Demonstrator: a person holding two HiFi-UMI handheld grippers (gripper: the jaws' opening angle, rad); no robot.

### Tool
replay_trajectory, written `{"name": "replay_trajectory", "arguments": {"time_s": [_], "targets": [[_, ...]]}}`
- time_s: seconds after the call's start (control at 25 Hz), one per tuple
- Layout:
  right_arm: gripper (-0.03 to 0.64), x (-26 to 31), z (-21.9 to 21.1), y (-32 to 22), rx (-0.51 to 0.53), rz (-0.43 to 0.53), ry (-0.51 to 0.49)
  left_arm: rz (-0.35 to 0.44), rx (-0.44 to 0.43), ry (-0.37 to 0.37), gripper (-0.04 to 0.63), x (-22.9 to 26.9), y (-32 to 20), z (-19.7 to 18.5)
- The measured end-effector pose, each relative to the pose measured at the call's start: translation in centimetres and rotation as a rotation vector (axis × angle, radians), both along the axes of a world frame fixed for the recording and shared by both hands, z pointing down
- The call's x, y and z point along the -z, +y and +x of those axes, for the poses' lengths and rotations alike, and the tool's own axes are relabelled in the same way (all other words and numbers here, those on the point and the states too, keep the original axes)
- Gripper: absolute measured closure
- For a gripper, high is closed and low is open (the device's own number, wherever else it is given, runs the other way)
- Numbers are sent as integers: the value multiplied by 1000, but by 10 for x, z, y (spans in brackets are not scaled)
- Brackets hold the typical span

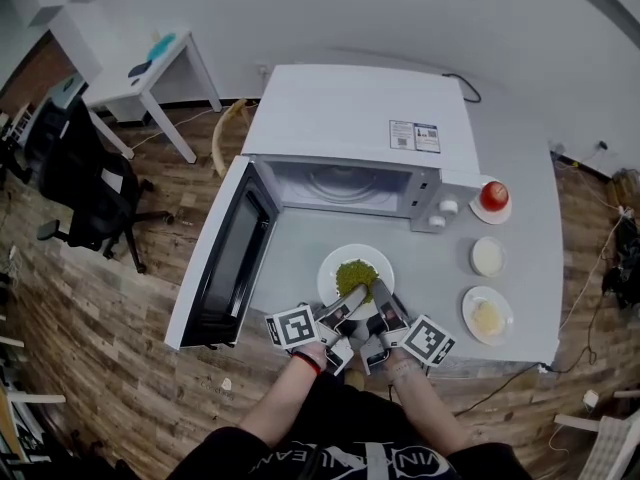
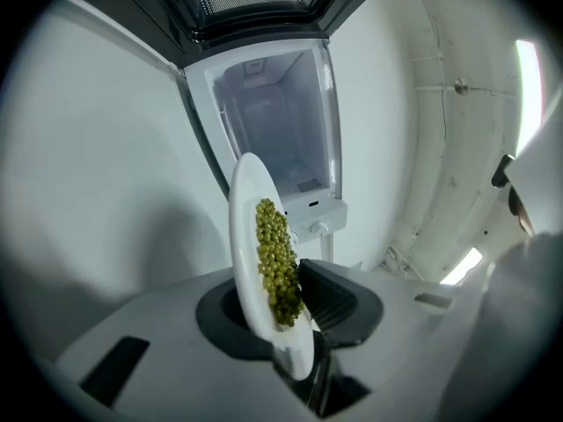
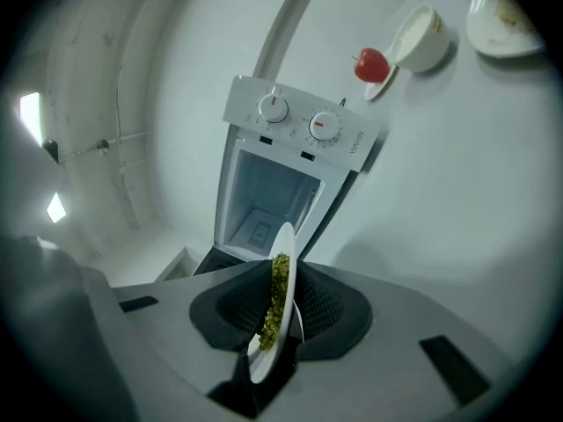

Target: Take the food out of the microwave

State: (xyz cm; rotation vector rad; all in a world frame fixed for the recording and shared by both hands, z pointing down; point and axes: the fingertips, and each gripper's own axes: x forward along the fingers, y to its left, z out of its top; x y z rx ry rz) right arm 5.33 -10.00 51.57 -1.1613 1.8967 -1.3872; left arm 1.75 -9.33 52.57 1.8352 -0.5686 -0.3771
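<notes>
A white plate [image 1: 332, 266] heaped with green peas [image 1: 355, 276] is on or just above the grey table in front of the open, empty microwave [image 1: 360, 128]. Both grippers hold its near rim. My left gripper [image 1: 350, 305] is shut on the rim from the left, and my right gripper [image 1: 381, 296] is shut on it from the right. The left gripper view shows the plate [image 2: 244, 236] edge-on between the jaws [image 2: 295, 310], with the peas [image 2: 277, 262] against one pad. The right gripper view has the plate [image 3: 286, 244] clamped between the dark pads [image 3: 280, 315], with the microwave cavity [image 3: 268, 205] beyond.
The microwave door [image 1: 225, 258] swings out to the left. To the right on the table are a red apple on a saucer [image 1: 494, 197], a small white bowl [image 1: 487, 256] and a plate with food [image 1: 487, 316]. A black office chair [image 1: 85, 183] and a white desk [image 1: 150, 68] stand far left.
</notes>
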Motion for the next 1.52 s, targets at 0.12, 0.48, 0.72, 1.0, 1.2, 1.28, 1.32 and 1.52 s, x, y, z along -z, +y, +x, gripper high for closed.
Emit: {"name": "replay_trajectory", "arguments": {"time_s": [0.12, 0.48, 0.72, 1.0, 1.2, 1.28, 1.32, 1.52], "targets": [[532, -4, 3, 9, -3, -10, 45, 11, -4, -37, 506, -1, 7, 2], [532, -6, 6, 29, 10, -17, 76, -6, -7, -30, 506, -4, 29, 5], [532, -2, 3, 46, 18, -10, 74, -1, -4, -29, 506, 1, 45, 3], [532, -3, 2, 73, 32, -11, 79, -3, 10, -20, 506, 0, 73, 2], [532, -4, 1, 92, 44, -9, 80, -4, 15, -18, 506, -1, 93, 1], [532, -3, 0, 99, 50, -6, 81, -4, 21, -17, 506, -1, 100, 0], [532, -3, 0, 102, 54, -5, 82, -4, 25, -16, 506, -1, 103, 0], [532, -6, -2, 117, 71, -8, 80, -8, 37, -19, 506, -4, 118, -2]]}}
